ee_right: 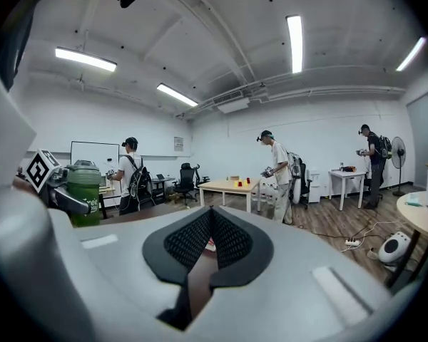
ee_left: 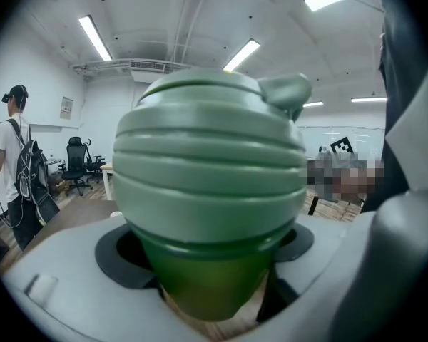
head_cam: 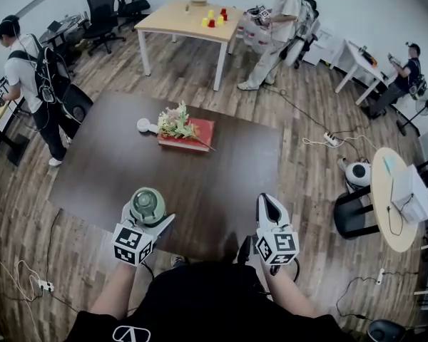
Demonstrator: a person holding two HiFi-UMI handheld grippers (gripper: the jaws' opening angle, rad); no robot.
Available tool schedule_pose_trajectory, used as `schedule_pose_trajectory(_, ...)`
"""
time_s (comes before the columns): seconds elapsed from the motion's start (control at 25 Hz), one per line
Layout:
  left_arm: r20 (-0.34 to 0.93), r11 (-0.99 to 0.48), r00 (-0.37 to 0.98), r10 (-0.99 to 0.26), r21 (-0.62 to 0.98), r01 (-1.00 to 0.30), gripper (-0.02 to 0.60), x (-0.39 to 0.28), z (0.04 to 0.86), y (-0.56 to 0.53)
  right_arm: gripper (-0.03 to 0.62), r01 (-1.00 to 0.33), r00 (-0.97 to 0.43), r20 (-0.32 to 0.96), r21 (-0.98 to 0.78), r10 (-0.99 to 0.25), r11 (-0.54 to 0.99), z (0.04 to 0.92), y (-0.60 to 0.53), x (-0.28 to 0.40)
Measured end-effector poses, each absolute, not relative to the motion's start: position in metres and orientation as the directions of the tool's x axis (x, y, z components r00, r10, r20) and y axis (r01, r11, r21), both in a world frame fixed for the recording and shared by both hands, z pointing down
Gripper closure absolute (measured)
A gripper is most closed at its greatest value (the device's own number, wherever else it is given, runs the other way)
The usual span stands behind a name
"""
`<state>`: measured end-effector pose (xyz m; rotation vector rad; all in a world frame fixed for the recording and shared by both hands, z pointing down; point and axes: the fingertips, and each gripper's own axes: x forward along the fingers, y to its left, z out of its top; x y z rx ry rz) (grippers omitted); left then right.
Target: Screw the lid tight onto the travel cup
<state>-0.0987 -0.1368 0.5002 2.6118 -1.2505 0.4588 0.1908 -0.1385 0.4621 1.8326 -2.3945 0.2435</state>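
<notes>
The travel cup (head_cam: 147,205) is dark green with a pale green, ridged, domed lid (ee_left: 210,148) sitting on top; a small tab sticks out at the lid's upper right. My left gripper (head_cam: 148,219) is shut on the cup's body (ee_left: 200,276) below the lid and holds it upright over the near edge of the dark table. In the right gripper view the cup (ee_right: 84,191) shows at far left. My right gripper (head_cam: 269,204) is level with it to the right, its jaws shut (ee_right: 208,228) with nothing between them.
On the dark brown table (head_cam: 228,184) a red book with a flower sprig (head_cam: 187,135) lies toward the far side, a small white round object (head_cam: 144,125) beside it. People stand around the room. A light wooden table (head_cam: 178,21) is at the back, a round table (head_cam: 389,205) at right.
</notes>
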Motion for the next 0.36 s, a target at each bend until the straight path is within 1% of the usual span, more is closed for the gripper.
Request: schedule_pose_trajectory(0.36,0.369,-0.630,0.602,-0.708,0.056,-0.775,0.161,-0.0896,0.5013,-0.1381,0.588,-0.963,-0.268,0.189,-0.070,-0.945,0.259,0.4627,-0.1394,0.1913)
